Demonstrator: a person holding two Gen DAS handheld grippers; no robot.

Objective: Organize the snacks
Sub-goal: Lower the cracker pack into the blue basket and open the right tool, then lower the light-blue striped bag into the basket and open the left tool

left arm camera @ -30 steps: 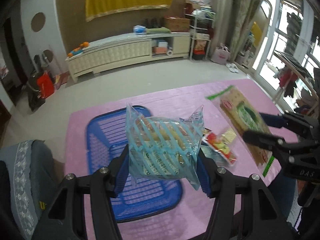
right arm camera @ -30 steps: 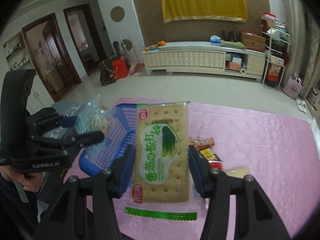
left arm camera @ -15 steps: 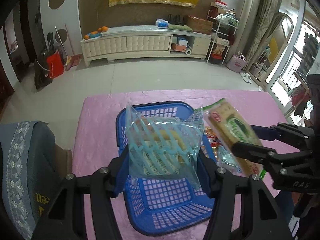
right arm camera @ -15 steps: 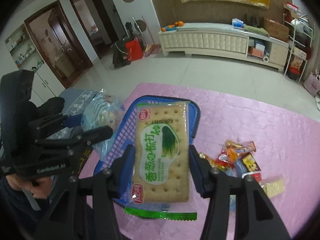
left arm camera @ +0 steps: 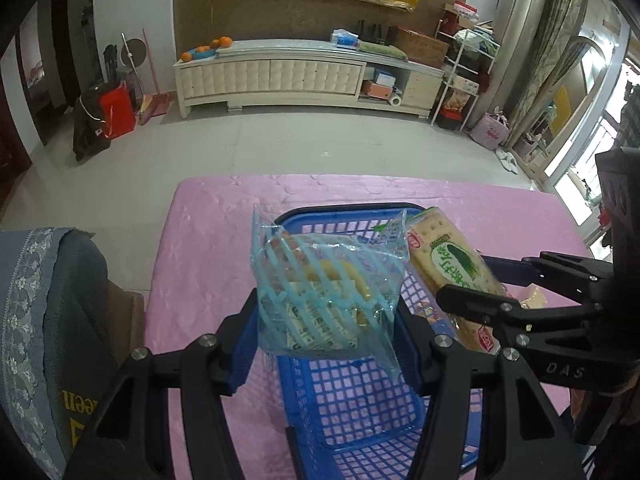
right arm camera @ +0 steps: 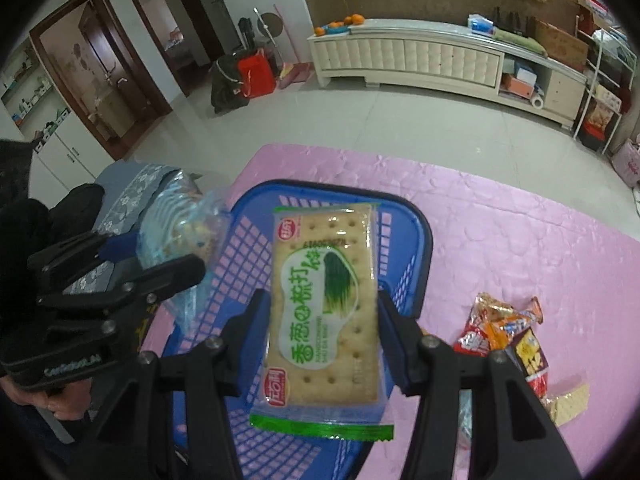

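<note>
Snacks hang over the blue basket (left arm camera: 360, 412) in both claws. Left claw (left arm camera: 326, 334) is clamped on a clear blue-striped bag (left arm camera: 320, 292); right claw (right arm camera: 324, 340) is clamped on a green-printed cracker pack (right arm camera: 324, 312), the 2 packs just beside each other. More packets (right arm camera: 504, 336) lie on the pink surface (right arm camera: 520, 232), right of the basket.

Right gripper (right arm camera: 324, 336) is clamped on a cracker packet (right arm camera: 323, 312), held upright over a blue basket (right arm camera: 404, 248). At left, the left gripper (right arm camera: 160, 256) is closed on a clear blue snack bag (right arm camera: 180, 232). Loose snack packets (right arm camera: 508, 332) are seen on the pink tablecloth (right arm camera: 520, 240), right of the basket.
</note>
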